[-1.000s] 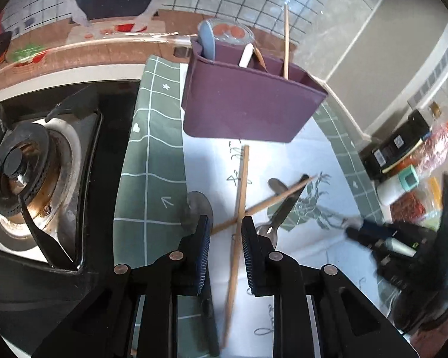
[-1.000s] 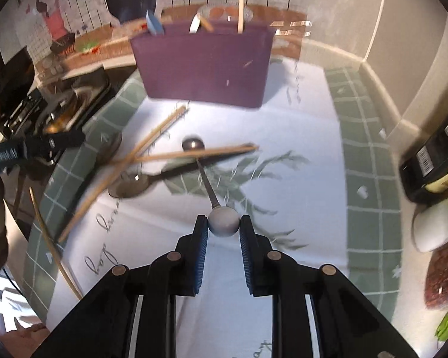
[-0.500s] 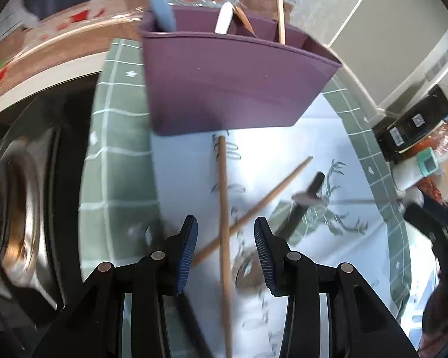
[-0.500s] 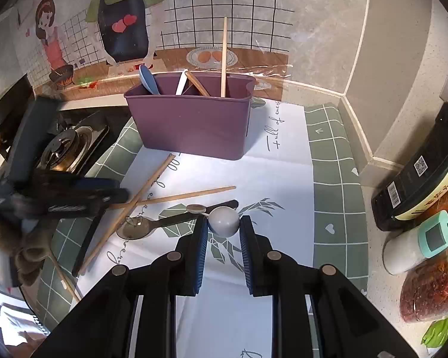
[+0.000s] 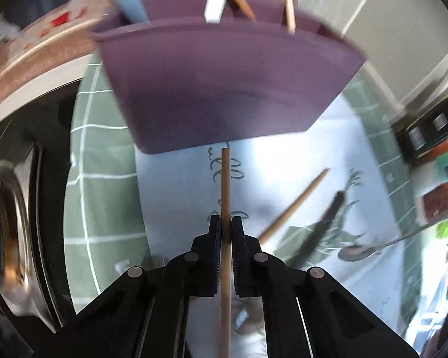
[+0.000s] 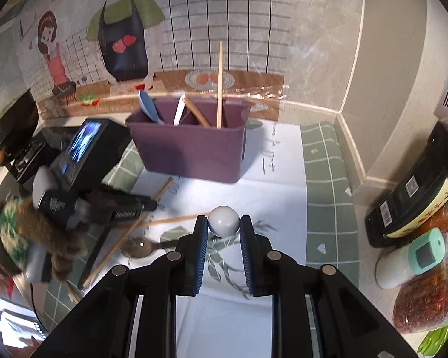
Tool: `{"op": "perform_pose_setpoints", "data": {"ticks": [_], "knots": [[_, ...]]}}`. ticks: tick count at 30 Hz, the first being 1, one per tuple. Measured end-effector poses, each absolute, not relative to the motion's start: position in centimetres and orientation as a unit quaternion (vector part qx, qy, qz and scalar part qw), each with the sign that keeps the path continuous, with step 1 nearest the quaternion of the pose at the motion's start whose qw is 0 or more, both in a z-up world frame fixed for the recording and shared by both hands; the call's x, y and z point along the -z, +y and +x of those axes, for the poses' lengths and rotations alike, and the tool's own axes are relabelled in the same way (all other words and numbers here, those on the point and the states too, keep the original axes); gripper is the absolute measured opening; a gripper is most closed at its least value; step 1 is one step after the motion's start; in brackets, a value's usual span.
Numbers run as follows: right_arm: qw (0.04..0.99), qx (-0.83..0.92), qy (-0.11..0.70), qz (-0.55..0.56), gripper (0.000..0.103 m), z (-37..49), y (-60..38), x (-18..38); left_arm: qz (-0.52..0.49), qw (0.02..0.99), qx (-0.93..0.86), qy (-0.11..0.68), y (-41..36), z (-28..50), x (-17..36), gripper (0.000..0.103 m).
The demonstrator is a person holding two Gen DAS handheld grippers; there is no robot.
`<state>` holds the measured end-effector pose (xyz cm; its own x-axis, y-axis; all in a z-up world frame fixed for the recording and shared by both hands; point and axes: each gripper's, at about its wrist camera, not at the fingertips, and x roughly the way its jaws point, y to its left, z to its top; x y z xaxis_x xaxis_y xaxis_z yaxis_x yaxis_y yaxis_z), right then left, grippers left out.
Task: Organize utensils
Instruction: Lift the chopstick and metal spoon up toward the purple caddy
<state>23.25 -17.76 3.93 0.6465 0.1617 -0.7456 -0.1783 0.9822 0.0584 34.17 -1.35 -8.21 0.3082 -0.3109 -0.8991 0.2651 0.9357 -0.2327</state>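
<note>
Blur: the left wrist view is smeared; the stove at its left edge and the bottles at its right are hard to make out.
Hidden: the ladle's handle is out of sight behind its round white end in the right wrist view, so its far end cannot be told.
Cut off: the chopstick held by the left tongs runs out of the bottom of the left wrist view.
Chopsticks: one in the left tongs, one lying loose on the mat, one standing upright in the caddy; a fourth thin stick shows at the mat's near left edge.
Spoons: one metal spoon lies bowl-up on the mat, well in front of the caddy.
Caddy: one purple caddy stands at the back of the mat on the tabletop, holding a blue spoon, a white handle, a brown handle and the upright chopstick.
Left tongs: clenched almost fully together on the chopstick, whose tip points at the caddy's foot.
Right tongs: narrowly parted, gripping the ladle's white ball end above the mat.
Left hand: a furry sleeve with a patterned cuff carries the left tongs at the mat's left side.
</note>
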Motion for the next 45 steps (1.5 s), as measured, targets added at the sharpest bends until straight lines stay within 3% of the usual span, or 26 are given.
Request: {"op": "perform_pose_setpoints", "data": {"ticks": [5, 26, 45], "knots": [[0.915, -0.09, 0.394, -0.005, 0.02, 23.0, -17.7, -5.5, -0.094, 0.854, 0.19, 0.475, 1.4, 29.9, 3.5, 0.007], [0.931, -0.094, 0.352, -0.029, 0.02, 21.8, -16.4, -10.8, -0.077, 0.931, 0.192, 0.3, 4.0, 24.8, -10.1, 0.007], [0.972, -0.062, 0.202, -0.107, 0.02, 26.0, -15.1, -29.7, -0.028, 0.976, 0.187, 0.109, 3.6, 28.5, -27.8, 0.007]]}}
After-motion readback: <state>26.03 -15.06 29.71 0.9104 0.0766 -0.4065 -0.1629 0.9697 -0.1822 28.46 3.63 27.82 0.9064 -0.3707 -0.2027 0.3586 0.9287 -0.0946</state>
